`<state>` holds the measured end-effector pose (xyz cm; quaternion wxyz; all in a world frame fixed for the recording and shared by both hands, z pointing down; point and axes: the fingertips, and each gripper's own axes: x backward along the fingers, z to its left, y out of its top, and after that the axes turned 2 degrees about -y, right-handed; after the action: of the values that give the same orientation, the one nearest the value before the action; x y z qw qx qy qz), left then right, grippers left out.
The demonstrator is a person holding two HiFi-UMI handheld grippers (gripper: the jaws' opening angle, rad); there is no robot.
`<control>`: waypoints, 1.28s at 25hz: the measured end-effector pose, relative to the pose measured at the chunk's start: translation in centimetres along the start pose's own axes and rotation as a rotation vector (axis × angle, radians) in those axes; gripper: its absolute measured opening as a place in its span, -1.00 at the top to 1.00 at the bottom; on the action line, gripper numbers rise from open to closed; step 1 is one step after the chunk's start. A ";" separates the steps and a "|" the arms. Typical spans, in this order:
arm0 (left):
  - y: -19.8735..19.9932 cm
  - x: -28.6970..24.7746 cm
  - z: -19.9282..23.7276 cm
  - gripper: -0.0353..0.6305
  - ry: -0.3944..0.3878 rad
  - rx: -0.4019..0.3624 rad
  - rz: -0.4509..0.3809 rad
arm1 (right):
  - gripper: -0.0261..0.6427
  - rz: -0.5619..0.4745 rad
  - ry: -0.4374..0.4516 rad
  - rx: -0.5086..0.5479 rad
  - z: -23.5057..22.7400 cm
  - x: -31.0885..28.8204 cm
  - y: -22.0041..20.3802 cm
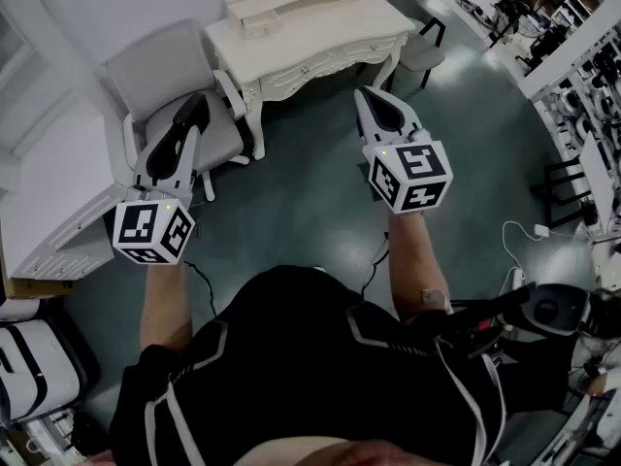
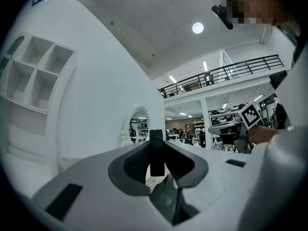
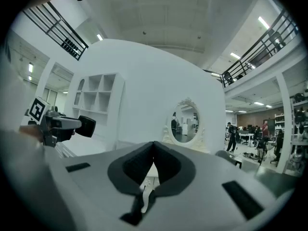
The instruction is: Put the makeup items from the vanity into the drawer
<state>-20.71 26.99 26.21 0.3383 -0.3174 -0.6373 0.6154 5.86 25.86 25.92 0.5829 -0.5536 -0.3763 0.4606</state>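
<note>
Pinching an unidentifiable slim black item (image 2: 156, 153) is the left gripper (image 1: 192, 107); the right gripper (image 1: 375, 100) has jaws touching, empty.

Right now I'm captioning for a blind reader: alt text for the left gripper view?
The left gripper holds a dark bar between its jaws. Beyond stand a white wall, an oval mirror and, at right, the right gripper.

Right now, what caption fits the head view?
Person facing a cream vanity across the floor, left gripper clamping a small black item, right gripper shut and empty.
</note>
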 end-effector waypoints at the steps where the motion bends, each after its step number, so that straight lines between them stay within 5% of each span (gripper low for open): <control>1: 0.0 0.0 0.0 0.62 0.002 0.004 -0.002 | 0.91 0.002 0.001 0.000 0.0 0.0 0.0; 32: -3.0 2.7 6.5 0.62 -0.033 0.079 -0.022 | 0.90 0.022 0.000 0.022 8.0 -2.7 -0.6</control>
<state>-27.57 25.43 29.19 0.3467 -0.2865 -0.6214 0.6415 -2.41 25.73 27.52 0.5837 -0.5514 -0.3651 0.4710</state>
